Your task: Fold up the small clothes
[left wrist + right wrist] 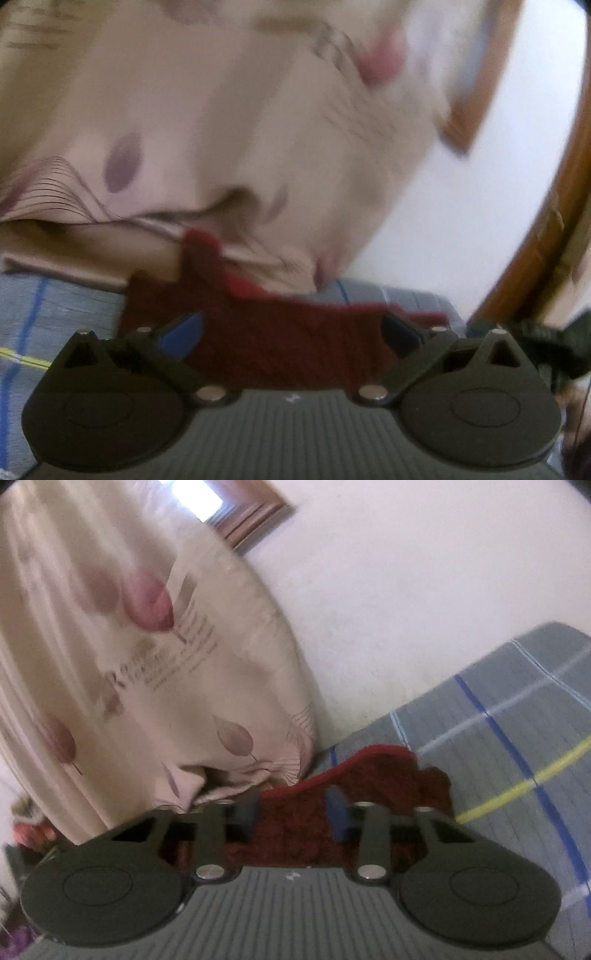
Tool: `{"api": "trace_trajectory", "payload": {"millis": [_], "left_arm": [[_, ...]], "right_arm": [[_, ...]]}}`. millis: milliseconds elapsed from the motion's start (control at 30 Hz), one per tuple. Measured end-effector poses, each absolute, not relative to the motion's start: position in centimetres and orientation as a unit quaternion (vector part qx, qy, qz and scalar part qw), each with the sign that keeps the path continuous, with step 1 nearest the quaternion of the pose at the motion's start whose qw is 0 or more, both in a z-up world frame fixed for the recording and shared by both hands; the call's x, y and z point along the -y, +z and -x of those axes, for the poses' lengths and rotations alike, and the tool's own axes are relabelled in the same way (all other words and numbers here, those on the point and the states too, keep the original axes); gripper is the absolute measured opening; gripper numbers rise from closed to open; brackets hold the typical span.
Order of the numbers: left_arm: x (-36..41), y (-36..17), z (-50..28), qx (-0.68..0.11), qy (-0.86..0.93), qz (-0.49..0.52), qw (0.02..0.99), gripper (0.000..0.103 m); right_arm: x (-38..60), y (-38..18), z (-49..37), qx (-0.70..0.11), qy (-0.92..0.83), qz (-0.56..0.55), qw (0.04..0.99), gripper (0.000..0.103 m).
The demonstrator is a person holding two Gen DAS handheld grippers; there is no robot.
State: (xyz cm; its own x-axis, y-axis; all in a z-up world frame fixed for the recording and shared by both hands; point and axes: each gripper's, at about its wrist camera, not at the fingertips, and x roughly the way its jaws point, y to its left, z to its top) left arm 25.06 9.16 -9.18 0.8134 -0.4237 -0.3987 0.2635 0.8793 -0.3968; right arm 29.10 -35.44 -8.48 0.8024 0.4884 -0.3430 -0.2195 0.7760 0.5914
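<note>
A dark red small garment (258,302) lies spread on the grey checked bedsheet (55,314), with a narrow piece sticking up toward the quilt. My left gripper (291,332) hovers just over its near part, jaws wide apart, and the blue pads touch nothing. In the right wrist view the same garment (388,775) shows a brighter red edge along its far side. My right gripper (291,812) stands over it with a narrower gap. Red cloth shows in that gap, below the pads, and they do not press on it.
A cream quilt (184,110) with a leaf print is heaped right behind the garment, also filling the left of the right wrist view (147,664). A white wall (406,572) lies beyond. A wooden frame (535,240) curves at the right. The bedsheet (517,738) stretches off rightward.
</note>
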Motion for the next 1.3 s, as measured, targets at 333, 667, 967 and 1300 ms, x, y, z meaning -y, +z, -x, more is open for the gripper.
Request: {"api": "trace_trajectory", "payload": {"millis": [333,667,967,1300], "left_arm": [[-10.6,-12.6,-28.9,-0.265,-0.117,0.173,0.941,0.103],[-16.2,-13.2,-26.5,-0.21,-0.012,0.267,0.94,0.103],[-10.1,-11.2,-30.0,-0.204,-0.078,0.169,0.961,0.103],[-15.1,-16.1,-30.6,-0.253,0.04,0.263,0.93,0.103]], "right_arm": [[33.6,-11.2,-32.3,-0.3,0.163,-0.256,0.905,0.035],[34.4,-11.6,-32.3,-0.312,0.148,-0.255,0.903,0.032],[33.4,-9.6,-34.7,-0.295,0.145,-0.251,0.91,0.032],[33.4,-14.2,-36.3,-0.328,0.083,-0.21,0.917,0.012]]}}
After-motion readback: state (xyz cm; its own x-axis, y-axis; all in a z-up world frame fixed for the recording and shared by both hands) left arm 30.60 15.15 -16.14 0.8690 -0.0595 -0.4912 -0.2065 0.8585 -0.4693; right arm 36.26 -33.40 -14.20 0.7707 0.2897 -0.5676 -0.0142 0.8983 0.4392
